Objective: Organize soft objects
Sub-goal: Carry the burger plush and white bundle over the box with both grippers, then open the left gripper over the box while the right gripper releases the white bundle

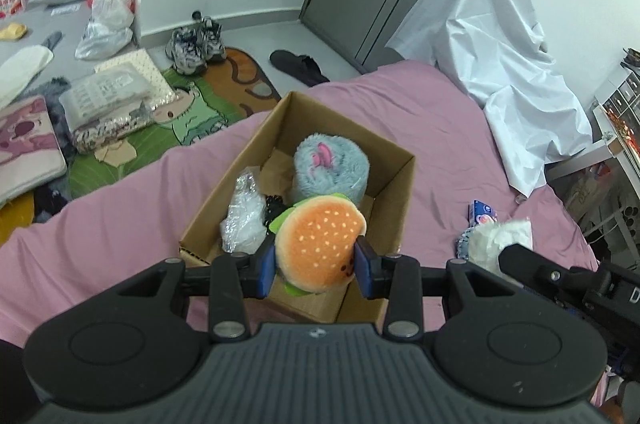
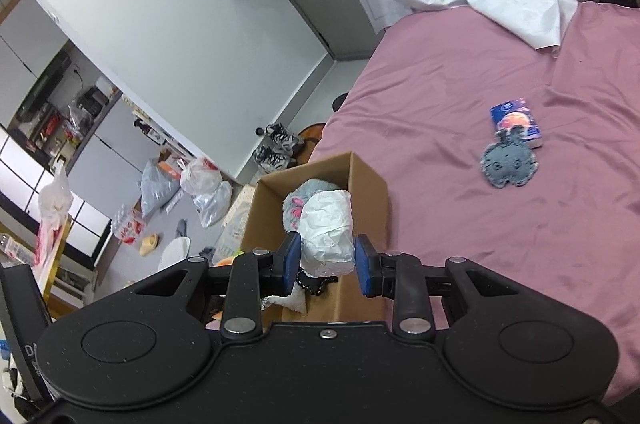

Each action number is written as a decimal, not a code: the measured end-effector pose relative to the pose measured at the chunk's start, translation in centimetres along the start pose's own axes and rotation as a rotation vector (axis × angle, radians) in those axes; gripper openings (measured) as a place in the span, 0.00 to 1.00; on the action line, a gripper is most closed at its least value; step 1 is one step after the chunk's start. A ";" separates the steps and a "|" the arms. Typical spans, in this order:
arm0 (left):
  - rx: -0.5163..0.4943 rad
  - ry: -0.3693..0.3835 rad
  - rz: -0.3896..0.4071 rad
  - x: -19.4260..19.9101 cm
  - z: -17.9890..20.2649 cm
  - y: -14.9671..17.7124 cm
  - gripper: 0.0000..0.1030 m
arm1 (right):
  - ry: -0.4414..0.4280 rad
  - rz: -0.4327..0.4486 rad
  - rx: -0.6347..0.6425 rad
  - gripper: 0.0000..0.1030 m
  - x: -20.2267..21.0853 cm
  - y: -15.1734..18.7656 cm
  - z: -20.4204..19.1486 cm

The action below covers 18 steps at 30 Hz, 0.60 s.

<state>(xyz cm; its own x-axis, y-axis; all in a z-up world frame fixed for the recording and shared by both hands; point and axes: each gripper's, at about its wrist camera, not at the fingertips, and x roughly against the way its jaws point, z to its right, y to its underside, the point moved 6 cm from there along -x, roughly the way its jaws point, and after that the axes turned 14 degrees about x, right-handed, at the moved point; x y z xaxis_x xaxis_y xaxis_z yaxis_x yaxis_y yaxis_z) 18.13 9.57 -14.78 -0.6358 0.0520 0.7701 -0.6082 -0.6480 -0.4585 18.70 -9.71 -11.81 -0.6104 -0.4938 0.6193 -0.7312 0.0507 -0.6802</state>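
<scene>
An open cardboard box (image 1: pixel 396 180) stands on the pink bed, and it shows again in the right wrist view as the box (image 2: pixel 368 184). In it lie a fluffy blue plush (image 1: pixel 330 168), a clear crinkly bag (image 1: pixel 244 220) and something black. My left gripper (image 1: pixel 320 270) is shut on a burger plush (image 1: pixel 320 244), held over the box's near end. My right gripper (image 2: pixel 327 264) is shut on a white soft bundle (image 2: pixel 328 232) above the box's near corner; that bundle (image 1: pixel 500 240) also shows at the right of the left wrist view.
On the bed to the right lie a grey fuzzy patch (image 2: pixel 508 164) and a small blue packet (image 2: pixel 516 120). A white sheet (image 1: pixel 500 44) drapes over the far end of the bed. The floor beyond holds sneakers (image 1: pixel 196 44), a slipper, bags and cushions.
</scene>
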 end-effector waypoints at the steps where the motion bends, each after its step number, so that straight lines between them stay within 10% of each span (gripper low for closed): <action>1: 0.000 0.002 -0.006 -0.2 -0.1 0.0 0.38 | 0.001 -0.002 0.004 0.28 -0.2 0.0 -0.3; 9: 0.001 -0.007 -0.043 -2.1 -1.2 -0.3 0.43 | 0.011 -0.037 0.025 0.28 -2.4 0.2 -2.4; 18: 0.046 -0.024 -0.026 -1.6 -2.7 -2.0 0.70 | 0.013 -0.079 0.033 0.28 -4.4 0.9 -3.5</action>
<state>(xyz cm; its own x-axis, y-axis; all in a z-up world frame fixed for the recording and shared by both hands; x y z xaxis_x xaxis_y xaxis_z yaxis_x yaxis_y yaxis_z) 19.10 12.87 -16.31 -0.6079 0.0514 0.7924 -0.6018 -0.6808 -0.4176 19.67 -4.43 -13.82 -0.5550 -0.4842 0.6764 -0.7671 -0.0165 -0.6413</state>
